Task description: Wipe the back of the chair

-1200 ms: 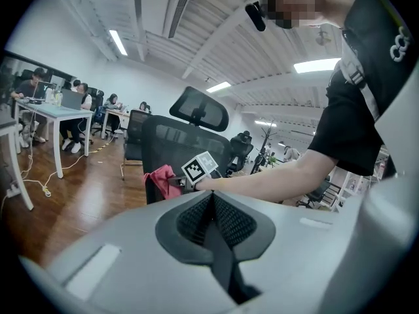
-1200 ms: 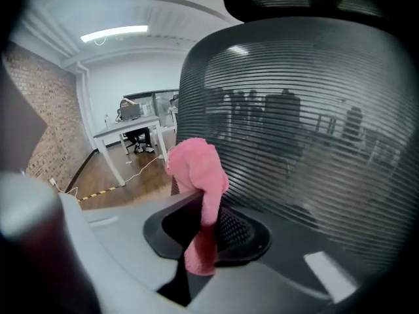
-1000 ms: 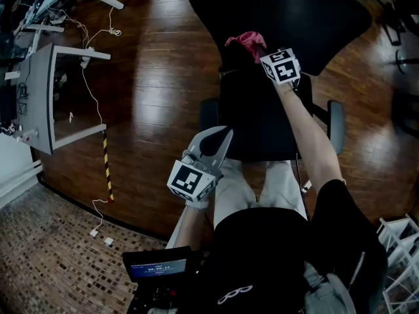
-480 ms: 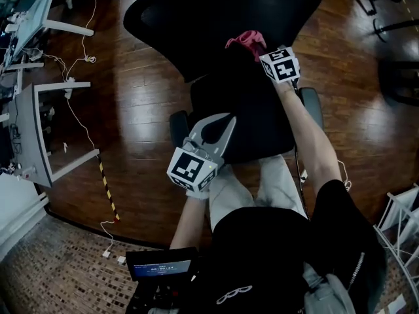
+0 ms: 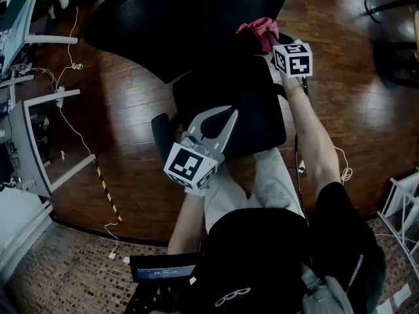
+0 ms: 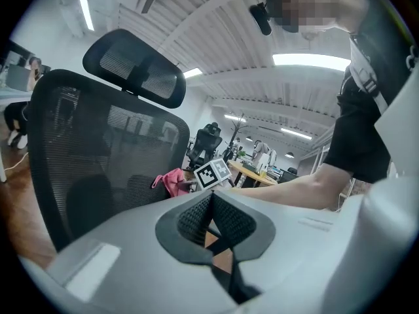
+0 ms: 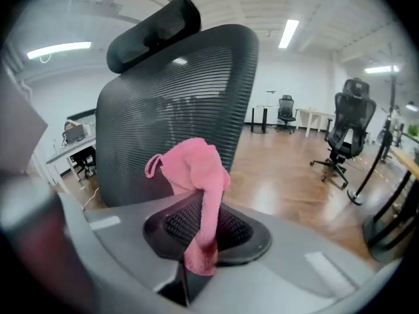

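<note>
The right gripper (image 7: pixel 200 241), clenched on the pink cloth (image 7: pixel 193 169), hovers before the chair back (image 7: pixel 177 103), likely to press and sweep next, while the left gripper (image 6: pixel 211 224) idles closed and empty

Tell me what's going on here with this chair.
A person holds a gripper in each hand. The right gripper has its jaws shut on a pink cloth, raised in front of the black office chair's mesh back; whether it touches is unclear. The left gripper is held lower, jaws together and empty.
</note>
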A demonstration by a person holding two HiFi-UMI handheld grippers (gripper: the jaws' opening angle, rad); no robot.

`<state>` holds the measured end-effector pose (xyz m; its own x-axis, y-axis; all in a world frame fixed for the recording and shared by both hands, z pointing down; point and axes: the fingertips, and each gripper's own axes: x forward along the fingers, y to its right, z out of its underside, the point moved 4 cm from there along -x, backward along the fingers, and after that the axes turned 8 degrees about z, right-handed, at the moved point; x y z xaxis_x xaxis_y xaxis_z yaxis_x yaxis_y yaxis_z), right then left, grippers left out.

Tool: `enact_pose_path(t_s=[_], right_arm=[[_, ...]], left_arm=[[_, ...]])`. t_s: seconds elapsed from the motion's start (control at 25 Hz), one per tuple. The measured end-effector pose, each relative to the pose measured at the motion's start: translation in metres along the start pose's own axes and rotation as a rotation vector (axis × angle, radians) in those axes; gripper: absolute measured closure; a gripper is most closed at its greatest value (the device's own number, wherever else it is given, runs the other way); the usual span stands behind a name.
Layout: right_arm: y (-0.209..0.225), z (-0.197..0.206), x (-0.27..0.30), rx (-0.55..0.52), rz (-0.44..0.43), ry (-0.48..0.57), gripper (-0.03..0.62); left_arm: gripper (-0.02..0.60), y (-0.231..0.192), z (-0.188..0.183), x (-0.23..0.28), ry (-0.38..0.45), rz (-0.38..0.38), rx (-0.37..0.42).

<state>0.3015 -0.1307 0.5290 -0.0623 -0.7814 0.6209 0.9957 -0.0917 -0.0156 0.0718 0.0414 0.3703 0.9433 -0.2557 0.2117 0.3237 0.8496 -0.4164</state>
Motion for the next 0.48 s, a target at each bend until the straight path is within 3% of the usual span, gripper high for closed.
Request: enact_pose_path(t_s=[0.28, 0.36, 0.48], right_arm=[[0.059, 0.024, -0.014, 0.187, 0.171, 0.015, 0.553], [0.060, 0.031, -0.014, 0.190, 0.196, 0.018, 0.553], [0.035, 0.033, -0.002, 0.113, 0.181, 0.026, 0.553]], left_arm=[[0.591, -0.004, 0.027, -0.007, 0.001, -0.027, -0.044], [0.590, -0.008, 0.042, -0.015, 0.011, -0.038, -0.058], [0.591, -0.014, 0.062, -0.028, 0.022, -0.070, -0.075]])
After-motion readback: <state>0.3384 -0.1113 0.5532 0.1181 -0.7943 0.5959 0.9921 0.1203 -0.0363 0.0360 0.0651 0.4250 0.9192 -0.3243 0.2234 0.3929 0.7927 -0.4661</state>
